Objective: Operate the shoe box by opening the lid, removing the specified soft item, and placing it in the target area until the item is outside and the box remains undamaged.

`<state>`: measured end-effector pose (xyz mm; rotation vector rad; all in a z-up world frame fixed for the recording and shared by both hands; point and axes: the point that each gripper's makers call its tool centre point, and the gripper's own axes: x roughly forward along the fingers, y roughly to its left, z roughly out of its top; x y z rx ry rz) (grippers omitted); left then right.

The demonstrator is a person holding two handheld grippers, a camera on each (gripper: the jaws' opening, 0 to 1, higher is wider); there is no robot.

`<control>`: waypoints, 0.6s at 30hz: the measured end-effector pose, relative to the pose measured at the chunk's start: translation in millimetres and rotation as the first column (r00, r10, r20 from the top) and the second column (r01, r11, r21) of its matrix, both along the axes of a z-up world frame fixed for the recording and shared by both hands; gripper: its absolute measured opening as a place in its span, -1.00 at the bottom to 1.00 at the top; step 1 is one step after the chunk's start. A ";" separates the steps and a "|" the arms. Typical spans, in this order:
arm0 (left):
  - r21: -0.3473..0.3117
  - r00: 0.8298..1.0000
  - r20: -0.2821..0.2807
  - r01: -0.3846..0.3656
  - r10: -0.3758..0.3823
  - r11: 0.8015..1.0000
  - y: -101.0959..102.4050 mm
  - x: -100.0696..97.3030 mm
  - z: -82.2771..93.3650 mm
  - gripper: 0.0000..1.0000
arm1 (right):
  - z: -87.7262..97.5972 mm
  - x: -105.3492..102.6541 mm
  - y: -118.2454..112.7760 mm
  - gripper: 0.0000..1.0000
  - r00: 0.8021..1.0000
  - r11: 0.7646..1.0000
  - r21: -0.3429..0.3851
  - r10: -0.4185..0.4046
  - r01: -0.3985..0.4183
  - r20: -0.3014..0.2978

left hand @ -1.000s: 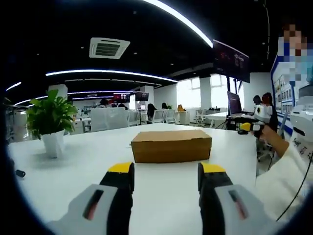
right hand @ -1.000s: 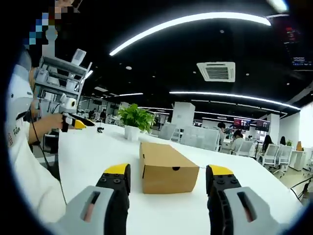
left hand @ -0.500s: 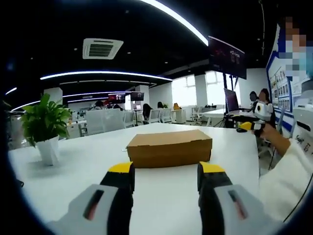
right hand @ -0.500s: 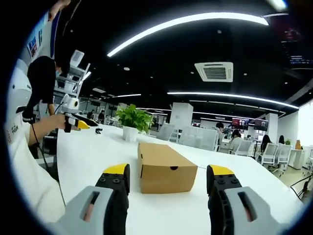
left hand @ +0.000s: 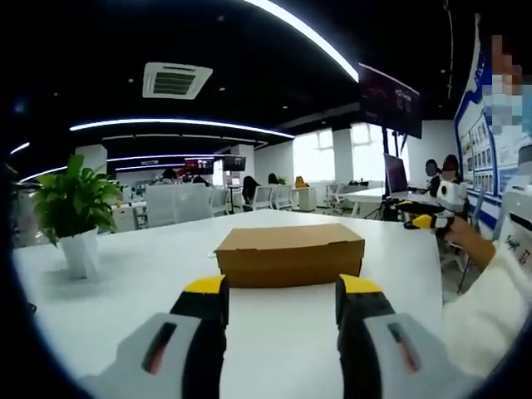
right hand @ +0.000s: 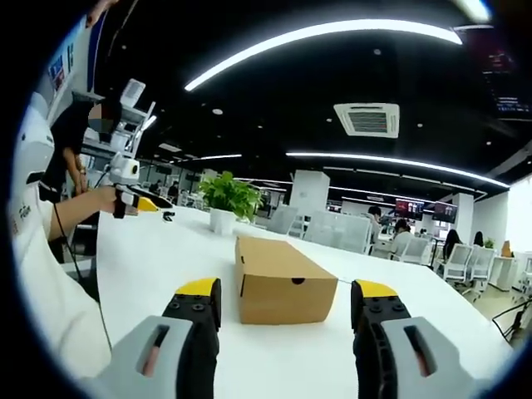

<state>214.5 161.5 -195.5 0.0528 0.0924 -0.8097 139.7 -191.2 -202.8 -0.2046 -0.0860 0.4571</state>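
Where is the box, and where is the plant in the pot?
shoe box (left hand: 291, 256), left gripper view, on its long front side.
potted plant (right hand: 224, 198), right gripper view, on its green leaves.

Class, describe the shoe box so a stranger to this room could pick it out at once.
Find the long white table in the open office. Near its middle lies a shoe box, lid closed. It is plain brown cardboard, low and oblong, unlike the leafy potted plant standing apart from it.

Bare table around closed shoe box; potted plant well aside.
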 end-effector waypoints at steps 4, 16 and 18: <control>0.006 1.000 -0.003 0.025 -0.025 1.000 -4.7 10.4 1.9 0.03 | -1.0 1.3 1.5 0.30 1.000 1.000 0.002 -0.002 0.002 -0.009; 0.043 1.000 -0.006 0.023 -0.023 0.999 -23.3 36.8 0.7 0.10 | -7.2 3.7 18.6 0.34 1.000 0.998 -0.061 -0.003 0.003 0.000; 0.075 1.000 -0.007 0.010 -0.009 0.997 -23.7 42.7 -2.1 0.01 | -10.7 3.0 20.3 0.34 1.000 0.997 -0.076 0.002 -0.003 -0.008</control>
